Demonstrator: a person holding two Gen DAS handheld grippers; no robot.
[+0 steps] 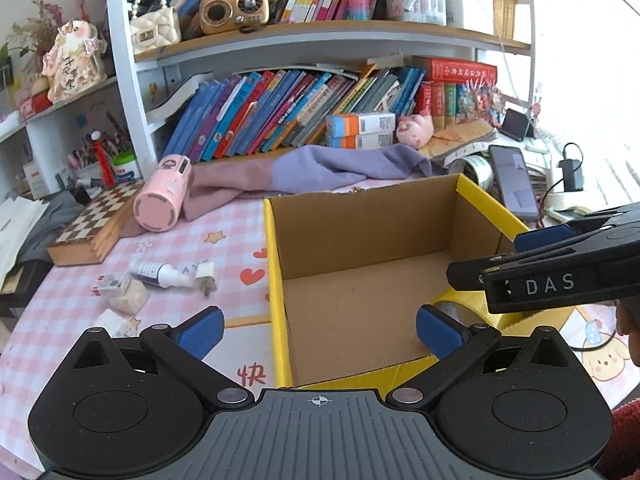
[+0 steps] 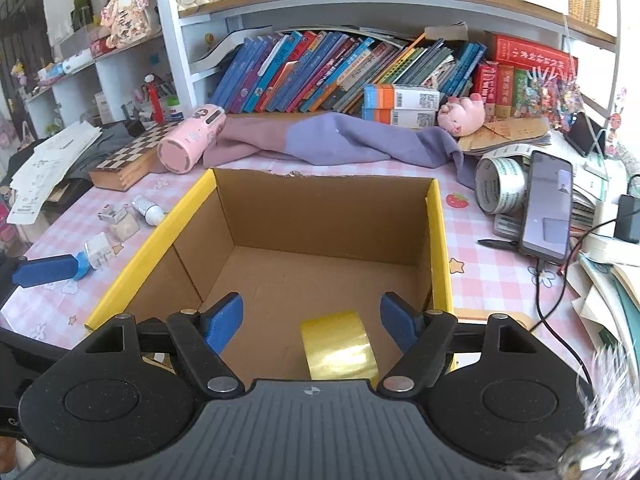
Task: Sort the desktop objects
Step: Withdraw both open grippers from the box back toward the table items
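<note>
Fingers of both my grippers stand spread, gripping nothing: left gripper (image 1: 318, 330) straddles the near left wall of the cardboard box (image 2: 320, 208), right gripper (image 2: 312, 320) hangs over its inside. Yellow tape roll (image 2: 340, 344) stands on edge on the box floor, between my right fingers, untouched

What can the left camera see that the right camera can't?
Only the left wrist view shows the right gripper from the side, reaching over the box, and the white plug by the bottle. Only the right wrist view shows the black pen beside the phone and the whole yellow tape standing on the box floor; the left view catches just a part of it. Both show the box, the pink flask, the chessboard, the purple cloth and the phone.
</note>
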